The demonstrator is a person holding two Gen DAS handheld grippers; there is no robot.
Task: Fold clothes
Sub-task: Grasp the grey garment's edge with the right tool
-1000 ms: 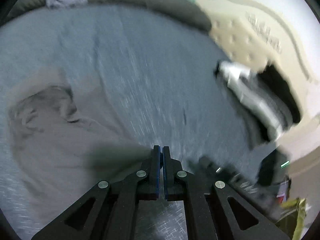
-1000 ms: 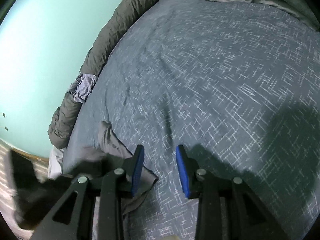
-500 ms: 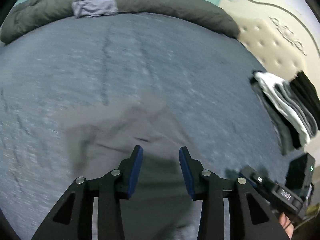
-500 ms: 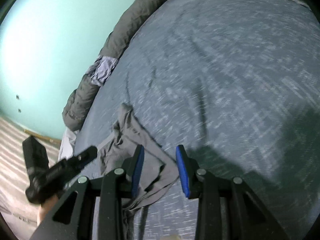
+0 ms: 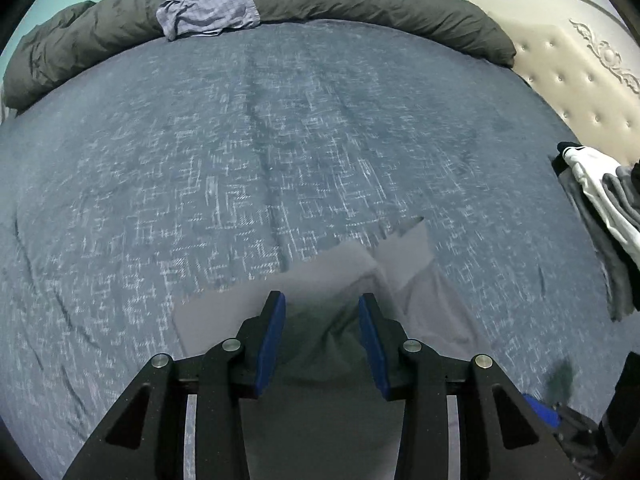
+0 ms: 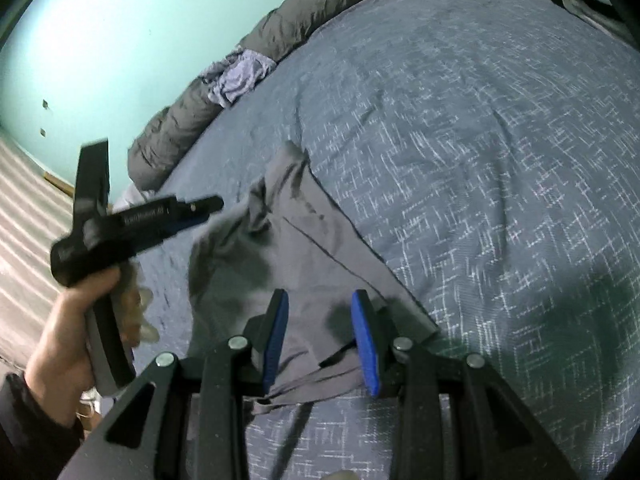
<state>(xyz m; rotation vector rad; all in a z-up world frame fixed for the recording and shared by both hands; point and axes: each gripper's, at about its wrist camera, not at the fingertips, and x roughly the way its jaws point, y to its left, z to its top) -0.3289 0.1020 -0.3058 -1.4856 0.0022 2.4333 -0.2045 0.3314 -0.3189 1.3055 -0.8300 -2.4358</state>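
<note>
Both grippers, left [image 5: 322,336] and right [image 6: 320,332], are hovering with jaws open, gripping nothing, over the grey garment [image 6: 288,256] lying rumpled at the bed's [image 6: 480,160] near edge.

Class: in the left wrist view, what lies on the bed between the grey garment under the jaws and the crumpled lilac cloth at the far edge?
Only bare blue bedspread lies between grey garment and lilac cloth.

text: none legible | left gripper [image 6: 200,210]: pale lettering along its black side in the right wrist view, too blurred to read | bed cover, clothes, wall, headboard: no writing, labels or numbers seen
</note>
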